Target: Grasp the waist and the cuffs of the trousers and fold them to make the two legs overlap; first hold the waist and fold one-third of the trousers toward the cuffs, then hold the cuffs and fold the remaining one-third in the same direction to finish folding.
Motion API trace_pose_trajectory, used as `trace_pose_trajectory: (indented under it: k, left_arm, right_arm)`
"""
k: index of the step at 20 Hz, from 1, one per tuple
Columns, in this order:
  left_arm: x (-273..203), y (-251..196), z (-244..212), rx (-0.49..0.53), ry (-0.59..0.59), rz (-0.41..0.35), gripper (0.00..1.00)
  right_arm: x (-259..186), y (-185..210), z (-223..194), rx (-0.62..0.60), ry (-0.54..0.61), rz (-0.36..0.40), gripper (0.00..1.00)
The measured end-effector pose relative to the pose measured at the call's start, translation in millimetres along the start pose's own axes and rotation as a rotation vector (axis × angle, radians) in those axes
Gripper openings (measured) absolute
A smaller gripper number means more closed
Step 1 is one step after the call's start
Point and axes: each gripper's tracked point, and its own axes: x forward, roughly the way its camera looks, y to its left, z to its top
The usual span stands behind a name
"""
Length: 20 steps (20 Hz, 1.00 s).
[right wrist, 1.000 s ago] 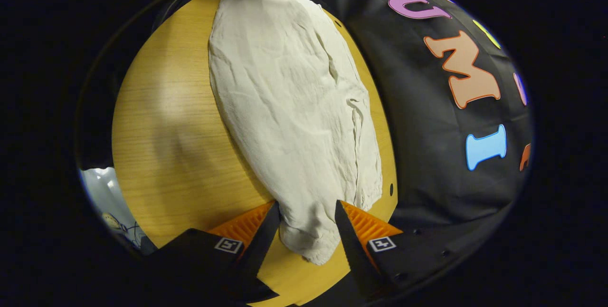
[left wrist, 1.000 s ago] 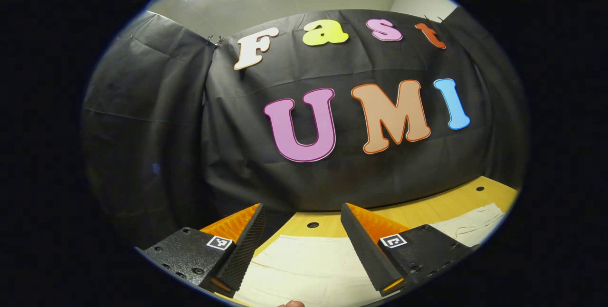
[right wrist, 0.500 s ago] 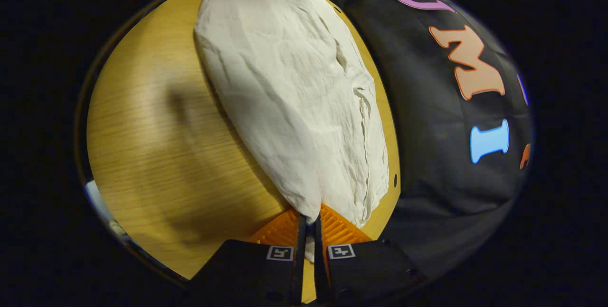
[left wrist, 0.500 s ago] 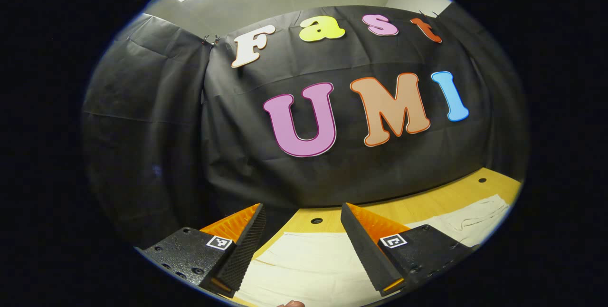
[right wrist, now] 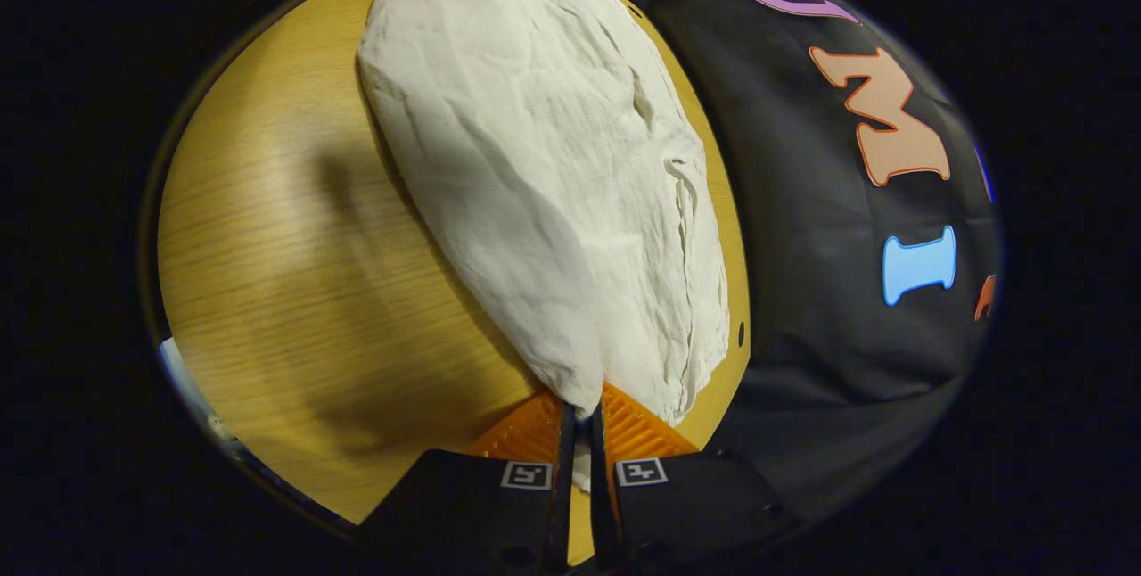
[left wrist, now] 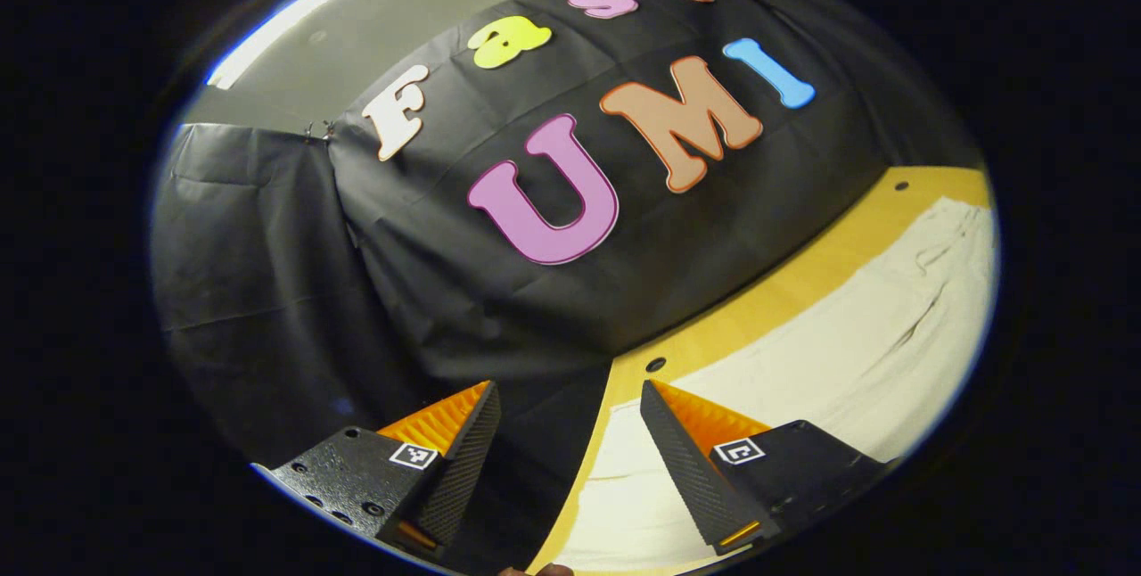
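Cream trousers (right wrist: pixel 544 175) lie stretched along the far side of the wooden table (right wrist: pixel 267 282), close to the black cloth wall. My right gripper (right wrist: pixel 579 420) is shut on the near end of the trousers, the fabric pinched between both fingers and lifted slightly off the table. In the left gripper view the trousers (left wrist: pixel 838 353) run from lower centre to the right edge. My left gripper (left wrist: pixel 566 433) stands open at the trousers' other end, tilted, one finger over the cloth and the other past the table's edge, nothing between them.
The black cloth wall (left wrist: pixel 446 291) hangs right behind the table's far edge. Small round holes (left wrist: pixel 656 365) dot the table along that edge. In the right gripper view a wide bare strip of wood lies left of the trousers, with the table's front edge (right wrist: pixel 205 415) beyond.
The right gripper closed on the trousers' end about half a second ago and has held since. The left gripper has rolled and swung left, its left finger now past the table's edge.
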Motion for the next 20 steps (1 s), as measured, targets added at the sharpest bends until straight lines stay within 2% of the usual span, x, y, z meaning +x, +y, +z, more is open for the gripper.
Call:
trace_pose_trajectory:
  k: [5, 8, 12, 16, 20]
  left_arm:
    - [-5, -12, -65, 0.086, 0.121, -0.071, 0.96]
    - [-14, -21, -105, 0.183, 0.186, -0.121, 0.96]
    - [-25, -41, -148, 0.311, 0.249, -0.223, 0.97]
    - [-36, -61, -183, 0.442, 0.290, -0.358, 0.97]
    - [-49, -72, -207, 0.568, 0.311, -0.438, 0.97]
  right_arm:
    - [1, -1, 0, -0.032, -0.003, -0.008, 0.12]
    - [0, -1, 0, -0.030, -0.002, -0.015, 0.12]
    - [0, -1, 0, -0.033, 0.000, -0.030, 0.12]
    - [1, -1, 0, -0.021, -0.001, -0.026, 0.12]
    - [0, -1, -1, -0.025, 0.000, -0.045, 0.12]
